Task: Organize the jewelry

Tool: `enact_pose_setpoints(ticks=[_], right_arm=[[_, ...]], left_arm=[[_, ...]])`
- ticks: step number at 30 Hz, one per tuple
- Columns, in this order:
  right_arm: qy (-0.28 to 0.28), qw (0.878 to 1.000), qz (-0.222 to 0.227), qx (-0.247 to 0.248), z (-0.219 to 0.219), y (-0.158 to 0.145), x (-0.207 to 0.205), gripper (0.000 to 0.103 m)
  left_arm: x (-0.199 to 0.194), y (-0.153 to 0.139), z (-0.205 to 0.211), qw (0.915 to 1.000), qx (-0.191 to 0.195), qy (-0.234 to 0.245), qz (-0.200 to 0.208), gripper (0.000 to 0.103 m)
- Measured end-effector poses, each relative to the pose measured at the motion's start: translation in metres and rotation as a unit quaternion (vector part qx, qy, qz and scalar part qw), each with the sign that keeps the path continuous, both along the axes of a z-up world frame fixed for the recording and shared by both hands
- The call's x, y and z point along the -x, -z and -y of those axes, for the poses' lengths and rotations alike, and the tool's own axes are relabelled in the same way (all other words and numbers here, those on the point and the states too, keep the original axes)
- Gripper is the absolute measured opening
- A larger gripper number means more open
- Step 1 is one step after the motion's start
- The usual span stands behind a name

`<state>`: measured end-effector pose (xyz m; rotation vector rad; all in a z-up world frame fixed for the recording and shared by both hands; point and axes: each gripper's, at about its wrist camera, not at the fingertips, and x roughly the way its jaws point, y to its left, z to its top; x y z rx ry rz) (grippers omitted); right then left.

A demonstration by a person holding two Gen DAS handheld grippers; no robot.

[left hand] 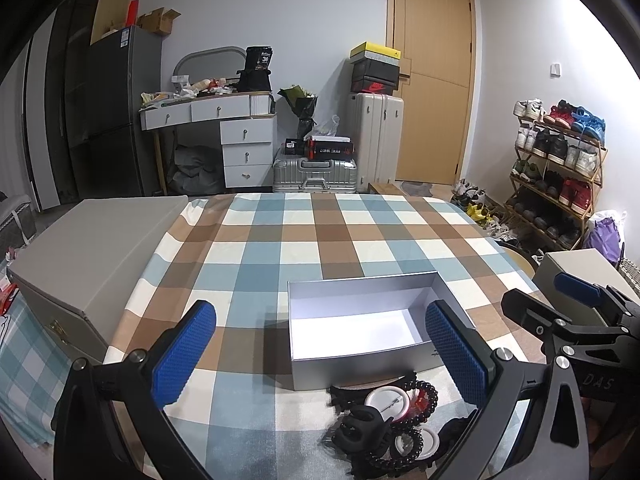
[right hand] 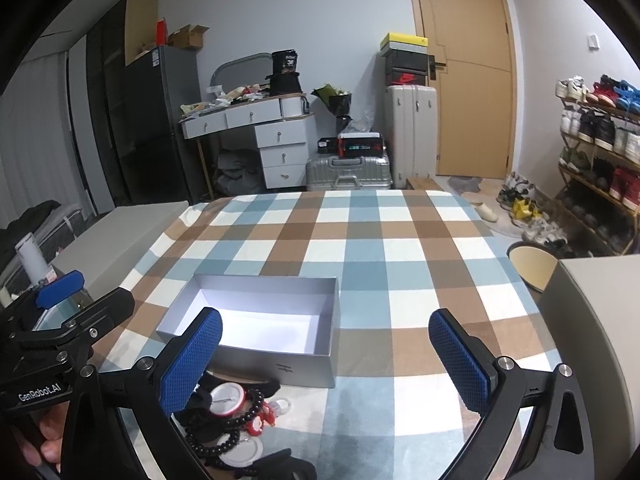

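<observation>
two grippers, left gripper [left hand: 320, 364] and right gripper [right hand: 326, 364], both spread wide and empty above the jewelry pile [left hand: 394, 420] just before the open box [left hand: 360, 320], so dropping low, pinching one piece cleanly.

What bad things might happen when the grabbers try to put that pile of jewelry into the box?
1. The black bead bracelet lies tangled with the round badges and the black hair claw, so lifting one piece may drag others along.
2. The open box looks light; a bump from the left gripper might slide it across the checked cloth.
3. Both grippers, including the right gripper, are close together and might collide.
</observation>
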<state>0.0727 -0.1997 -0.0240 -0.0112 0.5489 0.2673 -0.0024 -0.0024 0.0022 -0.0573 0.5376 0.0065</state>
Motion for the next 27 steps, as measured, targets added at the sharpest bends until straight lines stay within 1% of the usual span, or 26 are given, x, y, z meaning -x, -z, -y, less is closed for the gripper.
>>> enact_pose_setpoints(ticks=[27], right_arm=[[-0.006,1.0,0.002,-0.003,-0.0024,-0.0006,0.0021,0.103]], left_arm=[[-0.0002,0.0001,0.0001,1.0,-0.003,-0.002,0.0,0.102]])
